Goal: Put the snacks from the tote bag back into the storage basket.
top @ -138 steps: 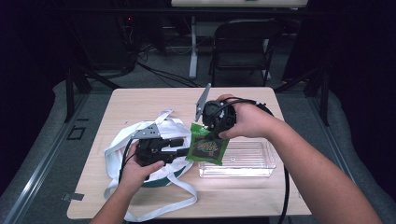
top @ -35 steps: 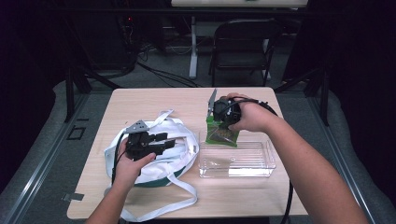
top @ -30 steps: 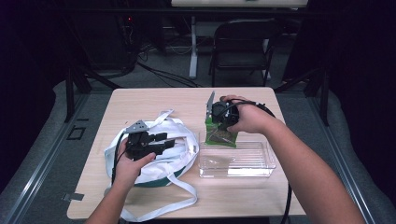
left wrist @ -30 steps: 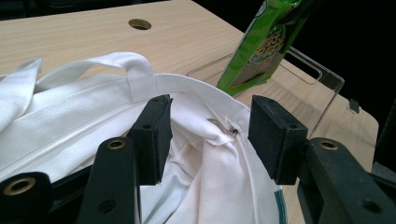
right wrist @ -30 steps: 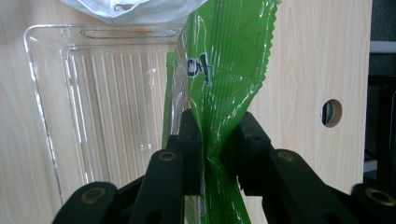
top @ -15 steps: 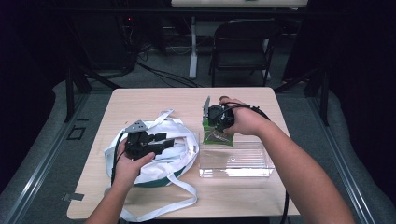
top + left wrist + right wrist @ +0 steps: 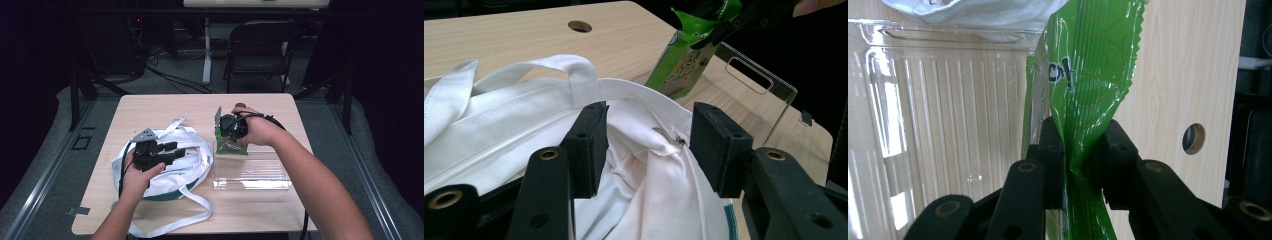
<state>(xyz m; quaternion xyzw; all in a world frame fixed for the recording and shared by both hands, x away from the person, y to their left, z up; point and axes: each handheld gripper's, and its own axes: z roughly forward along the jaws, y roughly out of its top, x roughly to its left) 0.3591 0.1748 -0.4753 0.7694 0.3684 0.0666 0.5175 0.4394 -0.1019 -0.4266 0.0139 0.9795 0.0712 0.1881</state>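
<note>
One green snack packet (image 7: 1083,90) hangs pinched in the closed right gripper (image 7: 1079,165), above the clear tray (image 7: 252,172) rim; released early, it may catch there and fall outside.

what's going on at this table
A person works with a gripper in each hand. The right gripper is shut on a green snack packet, holding it over the far left corner of a clear plastic tray. The left gripper rests on a white cloth bag, jaws apart around a fold by its zipper.
</note>
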